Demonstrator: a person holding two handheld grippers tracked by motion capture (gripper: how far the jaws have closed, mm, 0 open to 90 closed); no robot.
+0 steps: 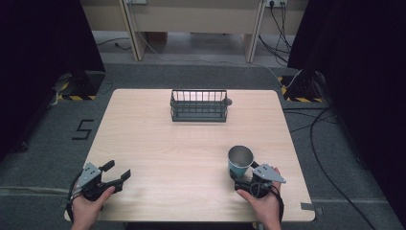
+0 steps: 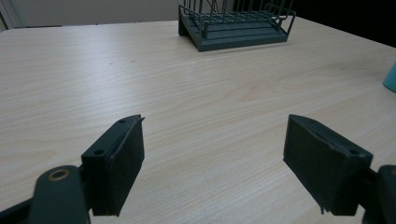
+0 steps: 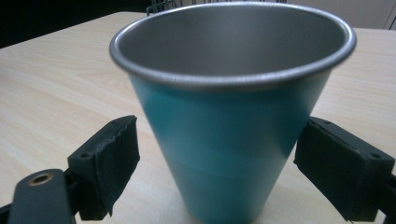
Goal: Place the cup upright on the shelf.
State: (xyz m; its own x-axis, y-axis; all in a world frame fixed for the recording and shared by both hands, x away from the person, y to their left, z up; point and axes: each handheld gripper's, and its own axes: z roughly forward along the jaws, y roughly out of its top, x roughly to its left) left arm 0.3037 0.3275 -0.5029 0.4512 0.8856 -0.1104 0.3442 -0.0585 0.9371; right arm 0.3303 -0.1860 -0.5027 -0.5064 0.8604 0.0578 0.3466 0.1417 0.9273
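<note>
Right tongs (image 1: 245,178) sit low at the near right of the table (image 1: 191,143), jaws spread wide with the teal metal cup (image 1: 240,162) standing between them. In the right gripper view the cup (image 3: 233,140) is upright, mouth up, bare steel inside and teal outside, and it stands right up close, rim blurred. Each black pad (image 3: 109,163) flanks the narrow lower part of the cup, and there is a visible sliver of table on both sides, so the jaws are around it and not clamped. From the high view the cup stands on the wood just beyond the person's right hand (image 1: 263,201).

Over on the other side, the left tongs (image 1: 117,173) hover at the near left corner, jaws apart too, pointing in across the table. The left gripper view shows plain wood grain between the two pads (image 2: 123,158), and a teal edge of the cup (image 2: 390,77) peeks in at the far right.

At the far middle of the table stands a dark wire rack (image 1: 198,105), well apart from both tongs and from the cup. The rack (image 2: 236,23) has a slatted base and thin upright bars.
</note>
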